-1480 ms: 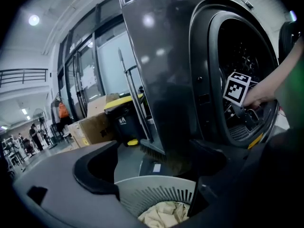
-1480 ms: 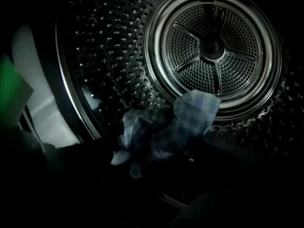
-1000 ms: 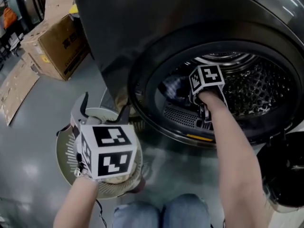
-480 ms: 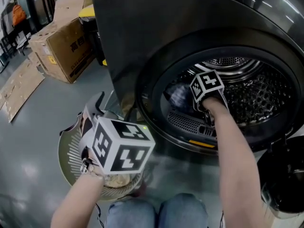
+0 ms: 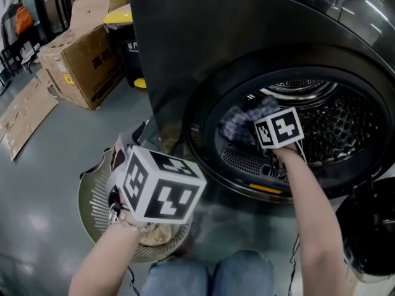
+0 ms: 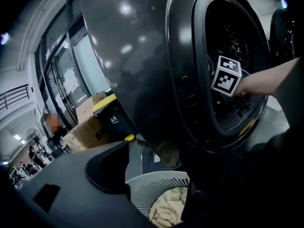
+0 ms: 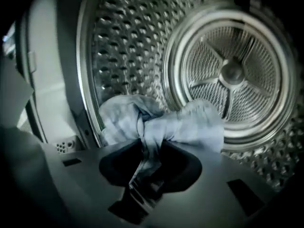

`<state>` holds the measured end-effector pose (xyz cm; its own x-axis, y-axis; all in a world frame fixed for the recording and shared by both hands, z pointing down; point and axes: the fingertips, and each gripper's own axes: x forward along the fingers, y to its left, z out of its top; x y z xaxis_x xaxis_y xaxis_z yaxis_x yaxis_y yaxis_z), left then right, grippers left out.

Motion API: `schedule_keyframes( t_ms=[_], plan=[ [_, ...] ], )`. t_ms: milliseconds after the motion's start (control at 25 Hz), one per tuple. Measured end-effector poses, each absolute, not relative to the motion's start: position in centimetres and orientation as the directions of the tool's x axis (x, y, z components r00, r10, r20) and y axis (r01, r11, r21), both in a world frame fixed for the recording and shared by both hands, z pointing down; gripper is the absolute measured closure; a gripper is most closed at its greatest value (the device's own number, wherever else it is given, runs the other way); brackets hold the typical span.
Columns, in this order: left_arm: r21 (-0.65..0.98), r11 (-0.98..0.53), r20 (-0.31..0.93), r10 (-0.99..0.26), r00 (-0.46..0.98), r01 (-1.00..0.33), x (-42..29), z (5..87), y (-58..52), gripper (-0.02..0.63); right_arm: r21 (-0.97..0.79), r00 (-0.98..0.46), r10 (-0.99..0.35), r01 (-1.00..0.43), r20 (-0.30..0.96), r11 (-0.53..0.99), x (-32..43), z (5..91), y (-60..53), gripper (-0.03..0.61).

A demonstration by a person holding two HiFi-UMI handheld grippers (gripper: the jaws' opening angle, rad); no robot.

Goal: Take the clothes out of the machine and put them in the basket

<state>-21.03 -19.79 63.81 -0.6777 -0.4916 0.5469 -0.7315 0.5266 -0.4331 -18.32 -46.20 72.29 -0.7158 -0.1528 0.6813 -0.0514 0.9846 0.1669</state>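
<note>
Inside the dark machine's steel drum (image 5: 345,116) my right gripper (image 5: 252,127) holds a pale blue checked cloth (image 5: 237,121). In the right gripper view the cloth (image 7: 180,125) bunches out ahead of the right gripper (image 7: 151,148), pinched between the pads, and the jaws are still closing on it. My left gripper (image 5: 133,142) hangs over the round white basket (image 5: 92,202) on the floor before the machine. Its jaws are closing with nothing between them. In the left gripper view the left gripper (image 6: 159,175) frames the basket (image 6: 152,182) and a beige garment (image 6: 168,205) inside it.
Cardboard boxes (image 5: 80,60) stand at the back left, with flattened cardboard (image 5: 24,116) on the grey floor. The machine's round opening rim (image 5: 203,159) sits just right of the basket. A dark round part (image 5: 373,227) is at the lower right. The person's knees (image 5: 210,276) are at the bottom.
The right gripper shut on the blue cloth and lifted it, drawing back toward the opening. The left gripper's jaws narrowed and it turned a little over the basket.
</note>
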Motion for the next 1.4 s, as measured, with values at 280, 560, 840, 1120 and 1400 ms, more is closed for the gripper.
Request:
schedule_keyframes(
  t_ms=[280, 560, 840, 1120, 1400],
  plan=[
    [-0.418, 0.524, 0.545, -0.509, -0.666, -0.742, -20.9, 63.9, -19.8, 0.314, 0.261, -0.847, -0.23, -0.112, 0.479, 0.959, -16.3, 68.6, -46.0, 0.462],
    [-0.407, 0.525, 0.54, -0.522, -0.661, -0.747, -21.0, 64.0, -19.8, 0.313, 0.222, -0.918, -0.221, -0.152, 0.33, 0.963, -13.2, 65.0, -44.6, 0.462],
    [-0.382, 0.529, 0.526, -0.55, -0.649, -0.758, -21.1, 64.1, -19.7, 0.31, 0.255, -0.941, -0.203, -0.134, 0.269, 0.958, -10.6, 61.9, -41.3, 0.462],
    [-0.368, 0.555, 0.518, -0.544, -0.66, -0.746, -21.3, 63.7, -19.2, 0.244, 0.242, -0.943, -0.193, -0.128, 0.27, 0.962, -8.3, 59.6, -38.5, 0.462],
    [-0.325, 0.575, 0.524, -0.552, -0.649, -0.751, -21.7, 63.2, -18.0, 0.241, 0.291, -0.939, -0.193, -0.107, 0.283, 0.951, -6.4, 57.9, -35.6, 0.462]
  ],
)
